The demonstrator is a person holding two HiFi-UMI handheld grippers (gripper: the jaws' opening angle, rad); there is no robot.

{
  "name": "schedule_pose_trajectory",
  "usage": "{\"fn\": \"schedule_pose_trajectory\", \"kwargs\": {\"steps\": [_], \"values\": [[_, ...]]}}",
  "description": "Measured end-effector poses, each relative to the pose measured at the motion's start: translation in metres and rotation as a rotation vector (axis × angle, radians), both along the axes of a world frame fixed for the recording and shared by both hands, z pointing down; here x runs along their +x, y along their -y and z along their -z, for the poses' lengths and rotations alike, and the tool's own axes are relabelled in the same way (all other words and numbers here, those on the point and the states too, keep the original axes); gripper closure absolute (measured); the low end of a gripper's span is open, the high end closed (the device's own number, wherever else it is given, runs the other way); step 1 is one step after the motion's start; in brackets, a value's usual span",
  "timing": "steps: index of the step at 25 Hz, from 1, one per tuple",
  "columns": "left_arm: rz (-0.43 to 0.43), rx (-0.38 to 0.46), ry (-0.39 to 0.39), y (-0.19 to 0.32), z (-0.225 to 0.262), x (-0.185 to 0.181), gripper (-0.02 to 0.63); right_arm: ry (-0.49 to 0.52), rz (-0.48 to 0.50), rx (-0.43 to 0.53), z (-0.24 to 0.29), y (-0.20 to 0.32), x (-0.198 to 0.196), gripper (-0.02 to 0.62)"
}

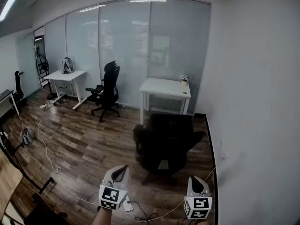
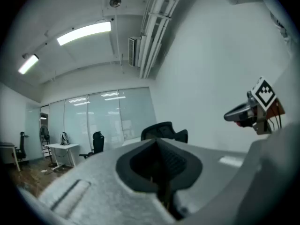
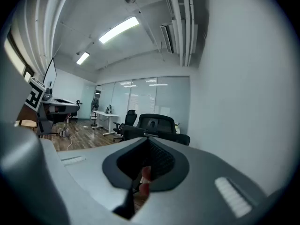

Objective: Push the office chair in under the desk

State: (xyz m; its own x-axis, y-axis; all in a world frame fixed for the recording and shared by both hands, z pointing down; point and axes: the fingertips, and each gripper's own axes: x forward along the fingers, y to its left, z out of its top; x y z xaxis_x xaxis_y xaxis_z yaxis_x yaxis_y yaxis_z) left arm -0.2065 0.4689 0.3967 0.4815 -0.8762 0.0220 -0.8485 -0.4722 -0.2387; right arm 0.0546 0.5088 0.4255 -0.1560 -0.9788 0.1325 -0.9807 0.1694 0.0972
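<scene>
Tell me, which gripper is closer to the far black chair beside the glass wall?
Left. The left gripper is roughly below the far chair in the head view; the right gripper is farther right.

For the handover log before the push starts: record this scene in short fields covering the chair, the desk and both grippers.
chair: black office chair on the wood floor, in front of the white desk, not under it
desk: against the glass wall, small items at its right end
left gripper: shut, empty, short of the chair
right gripper: shut, empty, short of the chair
elsewhere: second black chair by a second white desk
</scene>
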Motion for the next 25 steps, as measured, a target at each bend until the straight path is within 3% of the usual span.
{"fn": "schedule_pose_trajectory", "kwargs": {"steps": [25], "values": [[-0.009, 0.003, 0.011, -0.006, -0.003, 0.011, 0.606, -0.01, 0.015, 0.022, -0.008, -0.007, 0.005, 0.581]]}}
